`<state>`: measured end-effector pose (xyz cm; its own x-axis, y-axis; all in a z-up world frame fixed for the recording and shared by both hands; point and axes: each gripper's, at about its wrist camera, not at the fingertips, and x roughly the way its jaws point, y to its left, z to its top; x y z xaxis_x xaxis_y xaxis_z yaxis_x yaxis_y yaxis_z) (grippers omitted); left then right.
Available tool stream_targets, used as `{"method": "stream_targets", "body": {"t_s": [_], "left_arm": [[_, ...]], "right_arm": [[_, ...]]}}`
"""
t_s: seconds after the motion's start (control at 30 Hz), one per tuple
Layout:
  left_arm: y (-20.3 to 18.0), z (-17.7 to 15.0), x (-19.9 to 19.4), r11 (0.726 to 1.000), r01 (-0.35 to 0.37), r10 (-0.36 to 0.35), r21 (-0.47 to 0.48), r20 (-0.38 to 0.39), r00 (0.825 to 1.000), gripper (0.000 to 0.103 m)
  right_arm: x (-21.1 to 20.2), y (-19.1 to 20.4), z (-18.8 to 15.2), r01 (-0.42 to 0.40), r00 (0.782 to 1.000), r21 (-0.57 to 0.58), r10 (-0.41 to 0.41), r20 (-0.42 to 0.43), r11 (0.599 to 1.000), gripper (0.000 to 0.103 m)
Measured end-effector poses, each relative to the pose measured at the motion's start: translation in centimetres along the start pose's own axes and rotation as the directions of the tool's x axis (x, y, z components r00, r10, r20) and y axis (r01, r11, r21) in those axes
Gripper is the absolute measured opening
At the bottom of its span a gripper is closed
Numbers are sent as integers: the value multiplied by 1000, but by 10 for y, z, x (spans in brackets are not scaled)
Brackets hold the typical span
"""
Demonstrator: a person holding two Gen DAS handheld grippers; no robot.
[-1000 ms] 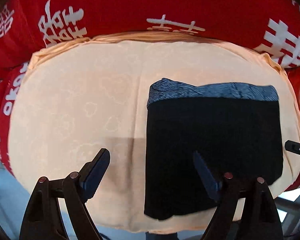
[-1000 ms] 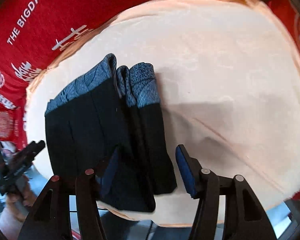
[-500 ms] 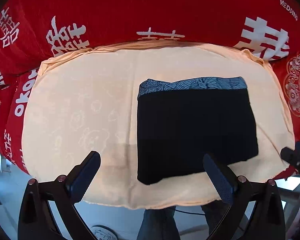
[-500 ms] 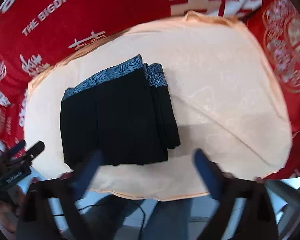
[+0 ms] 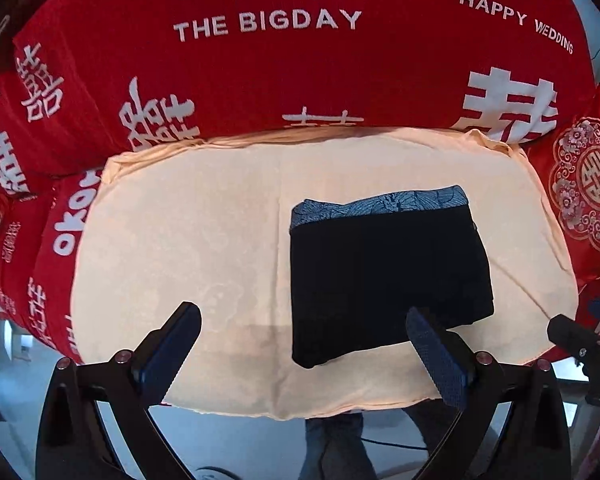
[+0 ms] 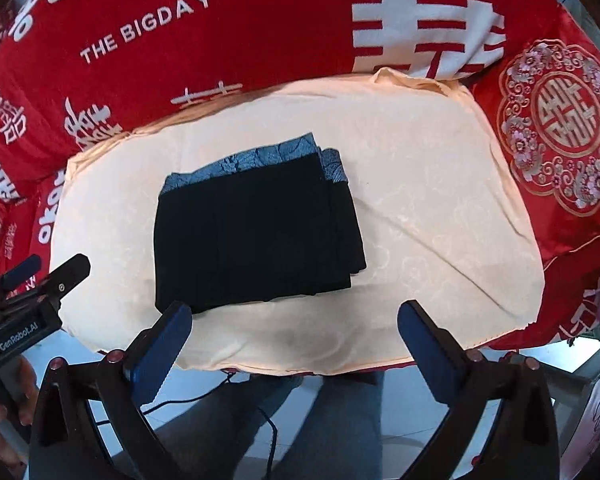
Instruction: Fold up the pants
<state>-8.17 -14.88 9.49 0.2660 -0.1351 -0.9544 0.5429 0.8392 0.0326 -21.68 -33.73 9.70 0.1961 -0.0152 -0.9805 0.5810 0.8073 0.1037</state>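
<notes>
The pants [image 5: 384, 276] lie folded into a compact black rectangle with a blue patterned waistband at the far edge, on the right half of a peach cushion [image 5: 180, 240]. My left gripper [image 5: 303, 312] hovers well above the cushion's near edge, open wide, with nothing between its blue pads. In the right wrist view the same folded pants [image 6: 256, 232] sit left of centre, layered edges showing on their right side. My right gripper [image 6: 294, 310] also hangs high above the near edge, open and empty. The left gripper's body [image 6: 40, 280] shows at the left there.
Red bedding with white lettering [image 5: 300, 72] rises behind the peach cushion [image 6: 440, 200]. A red embroidered pillow [image 6: 560, 120] sits at the right. Below the cushion's edge are a person's jeans-clad legs [image 6: 300, 420], a black cable [image 6: 220, 392] and pale floor.
Both grippers have risen away from the pants and their jaws have spread wider. The folded pants stay put and now look smaller, with the cushion's near edge and the floor in view.
</notes>
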Motion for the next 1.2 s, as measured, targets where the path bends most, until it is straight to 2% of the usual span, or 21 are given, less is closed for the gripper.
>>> {"method": "stream_targets", "body": {"t_s": [0.13,0.27,0.33,0.5,0.77,1.2], "left_arm": [[-1,-2,-12,999,-16,16,-28,14,1000,103],[-8,-9,-18,998,-39,39,-50,-4,999,103],[-13,-11,-19,997,-26,25,-67,-19,999,103],[-27,-18,-25,994,-56,53,-89,-38,998,103],[-35,-17,-32,993,-87,84,-83,-42,996,103],[-35,-16,-33,993,-88,85,-75,-48,995,103]], "right_arm": [[-8,3,1,-2,1000,-24,3,22,1000,103],[-13,5,6,-35,999,-71,35,-7,997,103],[-18,7,5,-11,1000,-113,10,-10,993,103],[-35,1,4,57,998,-180,-51,37,982,103],[-39,-11,10,76,997,-171,-69,48,982,103],[-35,-1,8,64,997,-196,-57,43,978,103]]}}
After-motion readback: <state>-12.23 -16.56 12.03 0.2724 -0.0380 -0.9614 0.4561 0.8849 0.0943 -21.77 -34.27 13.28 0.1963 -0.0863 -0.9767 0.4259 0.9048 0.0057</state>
